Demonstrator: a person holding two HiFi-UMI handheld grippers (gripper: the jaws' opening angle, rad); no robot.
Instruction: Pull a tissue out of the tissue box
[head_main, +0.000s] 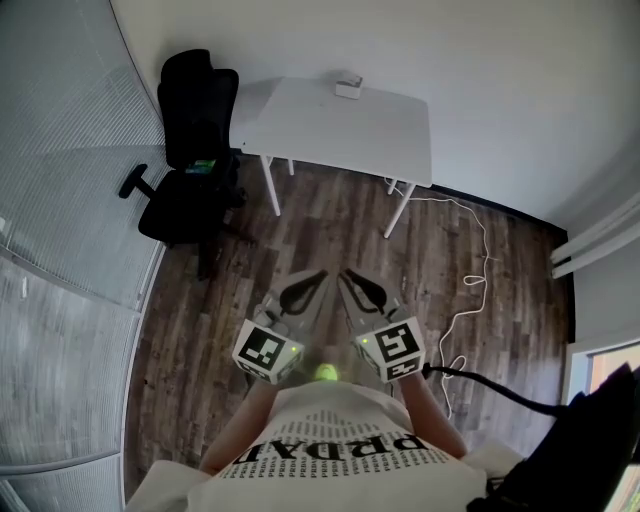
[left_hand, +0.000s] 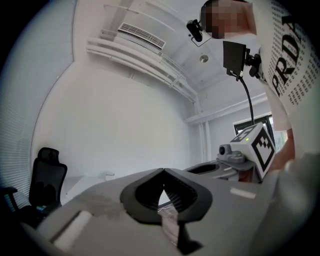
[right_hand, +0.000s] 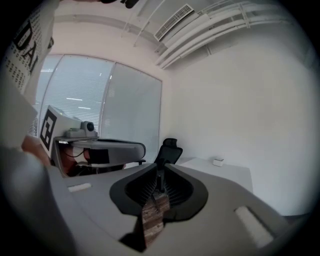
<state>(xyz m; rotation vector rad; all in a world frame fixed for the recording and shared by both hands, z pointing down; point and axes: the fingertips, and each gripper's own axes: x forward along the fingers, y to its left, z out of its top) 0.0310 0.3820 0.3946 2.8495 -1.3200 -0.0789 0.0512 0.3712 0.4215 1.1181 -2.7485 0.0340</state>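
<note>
While I stood well back on the wooden floor (head_main: 300, 230), the tissue box (head_main: 349, 87) sat at the far edge of the white table (head_main: 300, 130), close to the wall and well apart from both my tongs. My left gripper (head_main: 318, 278) was pressed together with nothing in it. My right gripper (head_main: 348, 276) looked closed on nothing too. I held the pair side by side before my chest, aimed towards the table. By my reckoning nothing of the job was done: the box was out of reach, too small for me to tell whether a tissue stood up from it. All of it was left: crossing to the table, spreading one pair over the box, pinching a tissue, drawing it out.
</note>
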